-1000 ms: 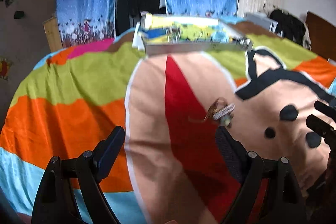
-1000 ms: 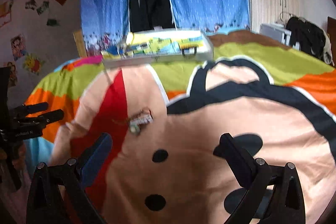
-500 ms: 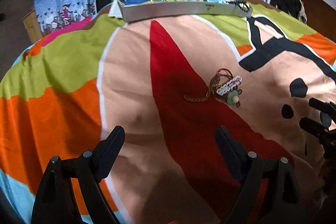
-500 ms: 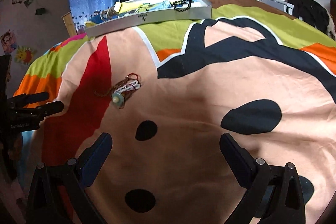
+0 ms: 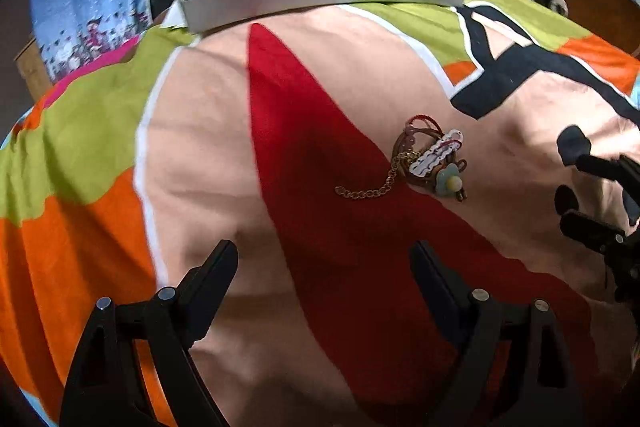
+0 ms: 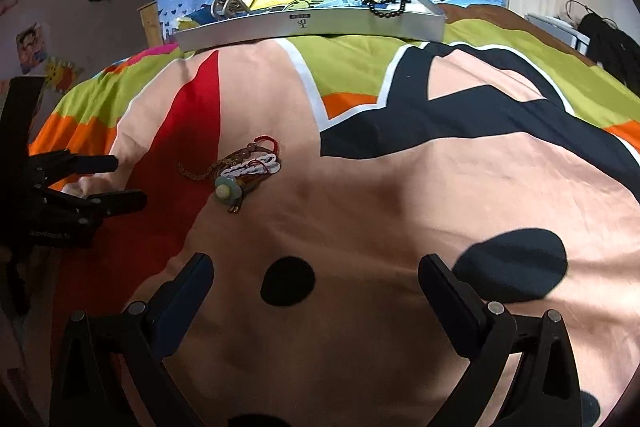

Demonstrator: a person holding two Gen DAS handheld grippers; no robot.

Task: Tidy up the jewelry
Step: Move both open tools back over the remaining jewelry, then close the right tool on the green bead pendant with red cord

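Hovering above the patterned bedspread (image 5: 200, 163), the left gripper (image 5: 324, 267) has its jaws spread wide, holding and touching nothing. The right gripper (image 6: 316, 275) is likewise spread wide and empty. Beyond both, the jewelry pile (image 5: 430, 163) of cords, gold chain and pale green pendant lies on the bedspread. Farther back sits the silver tray (image 6: 320, 23), a black bead bracelet (image 6: 386, 5) inside.

My left tongs (image 5: 324, 265) are black plastic, with two flat angled fingers (image 5: 212, 275) and round silver screws on the arms. My right tongs (image 6: 316, 281) look the same: black, triangular cut-outs, silver screws, dark blue pads (image 6: 192, 279).
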